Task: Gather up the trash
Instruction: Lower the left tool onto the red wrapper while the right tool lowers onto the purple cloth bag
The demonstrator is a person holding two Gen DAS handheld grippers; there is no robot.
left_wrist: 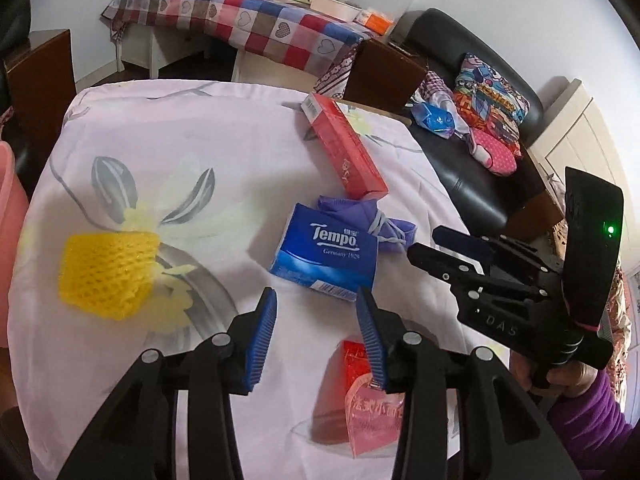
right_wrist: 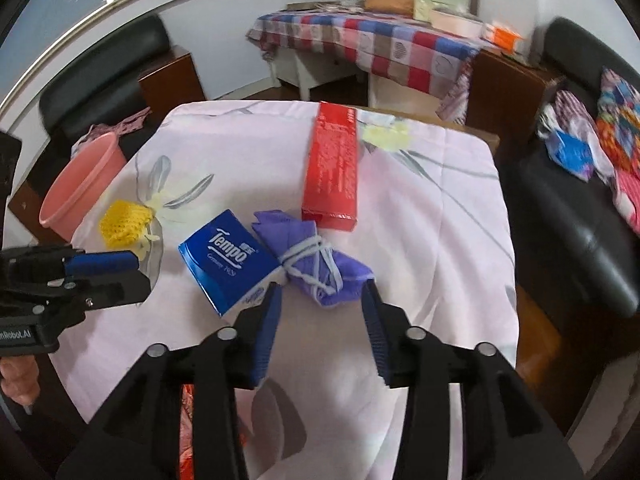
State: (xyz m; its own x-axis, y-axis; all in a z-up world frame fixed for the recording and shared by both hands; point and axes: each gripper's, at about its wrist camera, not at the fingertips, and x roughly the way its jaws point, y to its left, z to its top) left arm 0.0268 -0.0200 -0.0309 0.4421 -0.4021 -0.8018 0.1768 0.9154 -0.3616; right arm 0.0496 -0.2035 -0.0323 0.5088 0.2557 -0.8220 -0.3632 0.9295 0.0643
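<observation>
On the floral-cloth table (left_wrist: 132,128) lie a blue Tempo tissue pack (left_wrist: 326,252) (right_wrist: 226,256), a crumpled purple bag tied with string (right_wrist: 316,264) (left_wrist: 376,220), a long red box (left_wrist: 344,148) (right_wrist: 332,168), a yellow foam net (left_wrist: 106,276) (right_wrist: 124,224) and a red-pink wrapper (left_wrist: 370,396) at the near edge. My left gripper (left_wrist: 318,332) is open and empty, just short of the tissue pack. My right gripper (right_wrist: 322,328) is open and empty, its jaws either side of the purple bag's near end; it also shows in the left wrist view (left_wrist: 436,246).
A pink bin (right_wrist: 80,188) stands beside the table's left edge. A black sofa (left_wrist: 472,168) with cushions and a blue packet (left_wrist: 434,118) runs along the right. A checkered table (right_wrist: 380,44) with boxes stands at the back. Brown chair backs (left_wrist: 384,76) flank the far edge.
</observation>
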